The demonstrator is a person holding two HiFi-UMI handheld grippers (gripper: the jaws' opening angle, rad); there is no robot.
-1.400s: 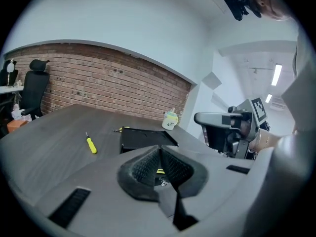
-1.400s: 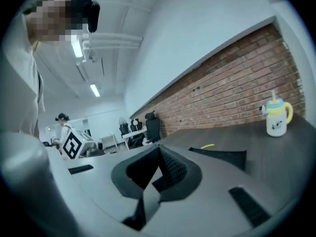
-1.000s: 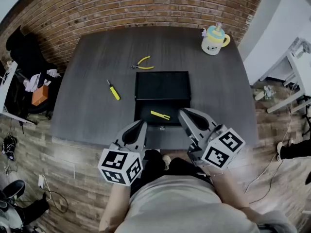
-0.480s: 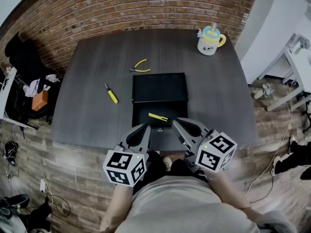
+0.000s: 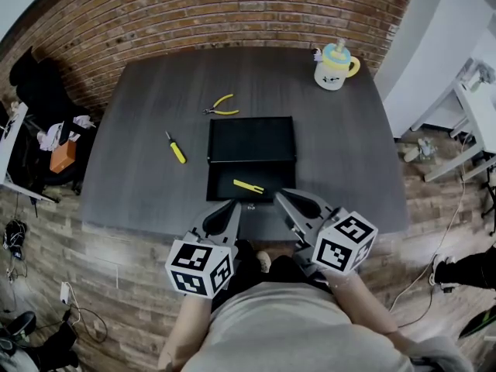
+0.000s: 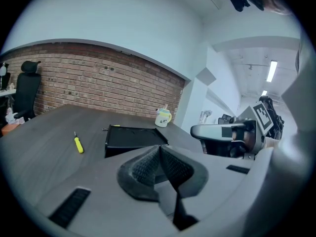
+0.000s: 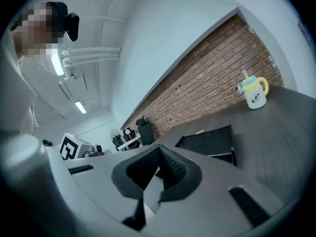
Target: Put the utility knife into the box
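The utility knife [image 5: 248, 186] lies inside the box [image 5: 251, 119], a yellow strip slanting across the dark floor of the half nearest the person. Judged from that, the task's main step looks done. The box's far half, at 12 o'clock from the knife, seems to be the lid thrown back, though which half is which cannot be told for sure.

Both grippers hang at the near edge of the table [image 5: 139, 177], just short of the box. The left gripper [image 5: 234, 205] is at about 7 o'clock from the box and the right gripper [image 5: 277, 196] at about 5 o'clock. Each has its jaws pressed together with nothing between the ribbed pads, and neither touches the box or the knife. Held low, closed and level like this, they read as being in a parked pose, clear of the work, not lined up for a grasp.

Around the box, a yellow-handled screwdriver [image 5: 177, 147] lies at 9 o'clock, well apart from it. Yellow pliers [image 5: 221, 105] lie at 11 o'clock, near the far rim. A mug [image 5: 335, 63] with a yellow handle stands at 1 o'clock, towards the table's far corner by the brick wall [image 5: 232, 14]. Nothing lies between the grippers and the box. If the lid is to be closed, its far edge is free, and the pliers sit just beyond it without touching
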